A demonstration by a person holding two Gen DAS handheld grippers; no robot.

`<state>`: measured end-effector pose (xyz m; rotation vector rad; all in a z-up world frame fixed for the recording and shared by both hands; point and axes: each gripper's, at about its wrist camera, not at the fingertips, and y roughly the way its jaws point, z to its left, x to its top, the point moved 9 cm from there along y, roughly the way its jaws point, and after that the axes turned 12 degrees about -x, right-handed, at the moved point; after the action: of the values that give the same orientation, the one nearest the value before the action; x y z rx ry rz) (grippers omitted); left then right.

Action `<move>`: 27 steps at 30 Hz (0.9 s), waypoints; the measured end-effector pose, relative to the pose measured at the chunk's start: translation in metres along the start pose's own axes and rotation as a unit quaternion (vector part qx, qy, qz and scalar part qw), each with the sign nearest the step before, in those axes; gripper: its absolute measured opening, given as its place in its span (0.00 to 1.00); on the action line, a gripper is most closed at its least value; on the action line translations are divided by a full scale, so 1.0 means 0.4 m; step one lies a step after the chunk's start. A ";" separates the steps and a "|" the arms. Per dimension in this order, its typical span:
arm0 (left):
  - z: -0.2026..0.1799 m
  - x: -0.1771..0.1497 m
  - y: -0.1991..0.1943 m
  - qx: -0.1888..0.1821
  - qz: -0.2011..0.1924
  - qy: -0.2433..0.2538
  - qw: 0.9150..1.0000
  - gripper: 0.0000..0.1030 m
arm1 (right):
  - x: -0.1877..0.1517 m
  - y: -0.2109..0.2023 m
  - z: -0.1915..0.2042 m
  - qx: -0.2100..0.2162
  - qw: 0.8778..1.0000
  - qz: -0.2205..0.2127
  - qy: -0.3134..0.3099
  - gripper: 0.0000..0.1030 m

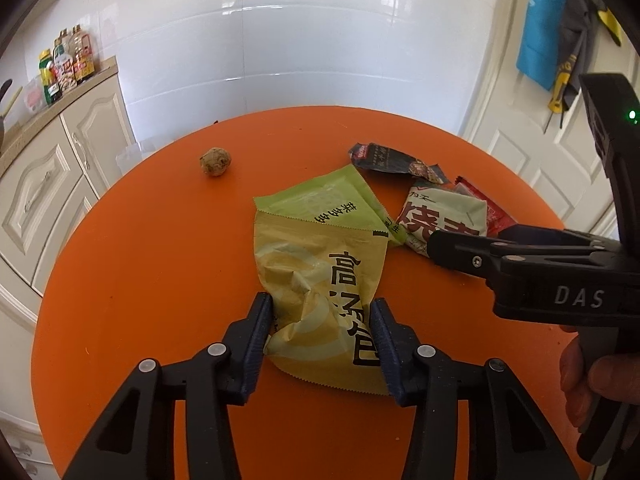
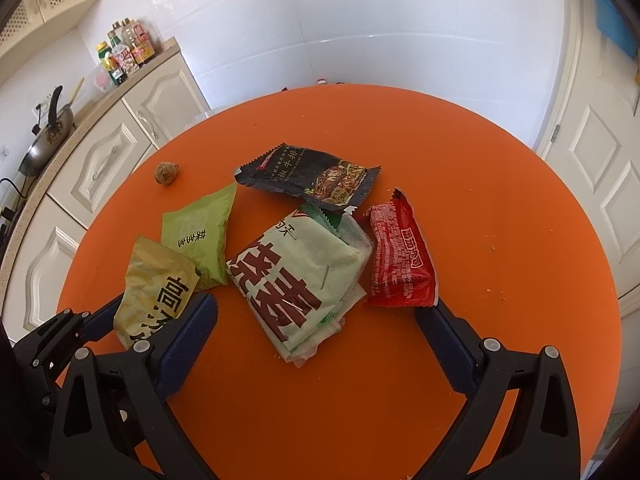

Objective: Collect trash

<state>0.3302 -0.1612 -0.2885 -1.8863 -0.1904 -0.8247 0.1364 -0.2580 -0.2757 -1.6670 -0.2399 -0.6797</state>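
- left hand-held gripper (image 1: 322, 334): black two-finger tool with blue pads, jaws about half open and straddling the near end of a crumpled yellow-green foil sachet with large black characters (image 1: 320, 288); both pads sit against the sachet's edges and the foil between them is bunched, so this reads as a grip, probably taken at the narrow end to lift the packet clear.
- yellow-green sachet, position: lies on the round orange table (image 1: 160, 280), at the near left of the litter group; its long axis runs from the gripper away toward the wall, far end tucked against a flat light-green sachet (image 1: 320, 200).
- right hand-held gripper (image 2: 316, 316): jaws spread wide, holding nothing; it hovers over a pale green folded noodle wrapper with big red characters (image 2: 304, 280), likely poised for that piece.
- red foil seasoning packet (image 2: 400, 256): just right of the pale wrapper, long axis running near to far, near corner close to the right gripper's right finger.
- dark printed wrapper (image 2: 308, 176): beyond the others, lying crosswise.
- small brown crumpled ball (image 1: 216, 161): well apart, far left.
- no bin or bag is visible.
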 end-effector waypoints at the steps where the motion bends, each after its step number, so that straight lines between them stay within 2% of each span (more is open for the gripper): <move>1: 0.006 -0.004 -0.004 -0.006 -0.003 -0.006 1.000 0.42 | 0.000 0.000 0.004 -0.001 1.000 -0.001 -0.003 0.94; 3: 0.021 -0.015 -0.010 -0.016 -0.007 -0.019 1.000 0.41 | 0.001 0.001 0.015 -0.006 1.000 -0.002 -0.005 0.92; 7: 0.056 -0.014 -0.021 -0.010 -0.011 -0.033 0.999 0.40 | 0.006 0.011 0.032 -0.026 0.999 -0.012 -0.019 0.90; 10: 0.064 -0.017 -0.024 -0.006 -0.014 -0.038 0.999 0.40 | 0.014 0.029 0.060 -0.062 0.996 -0.028 -0.057 0.88; 11: 0.077 -0.031 -0.048 -0.007 -0.017 -0.041 0.999 0.40 | 0.017 0.031 0.065 -0.069 0.995 -0.035 -0.065 0.84; 13: 0.077 -0.045 -0.060 -0.007 -0.021 -0.043 0.999 0.40 | 0.022 0.025 0.062 -0.064 0.995 -0.043 -0.064 0.65; 14: 0.082 -0.046 -0.068 -0.007 -0.023 -0.044 0.999 0.39 | 0.025 0.021 0.055 -0.060 0.995 -0.044 -0.062 0.48; 18: 0.107 -0.091 -0.134 -0.011 -0.029 -0.046 0.998 0.39 | 0.026 0.017 0.025 -0.021 0.998 -0.034 -0.045 0.39; 19: 0.124 -0.098 -0.175 -0.013 -0.031 -0.048 0.998 0.39 | 0.025 0.016 0.020 -0.012 0.999 -0.030 -0.040 0.38; 25: 0.127 -0.090 -0.204 -0.014 -0.039 -0.054 0.998 0.38 | 0.018 0.004 0.008 0.008 0.999 -0.019 -0.034 0.38; 26: 0.127 -0.087 -0.210 -0.013 -0.040 -0.054 0.998 0.38 | 0.019 0.003 0.006 0.004 0.999 -0.017 -0.034 0.41; 27: 0.126 -0.087 -0.212 -0.013 -0.041 -0.055 0.998 0.38 | 0.022 0.001 0.005 0.000 0.999 -0.019 -0.034 0.49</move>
<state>0.2869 -0.0708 -0.2587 -1.9600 -0.3276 -0.7815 0.1443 -0.2579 -0.2712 -1.6903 -0.3217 -0.6517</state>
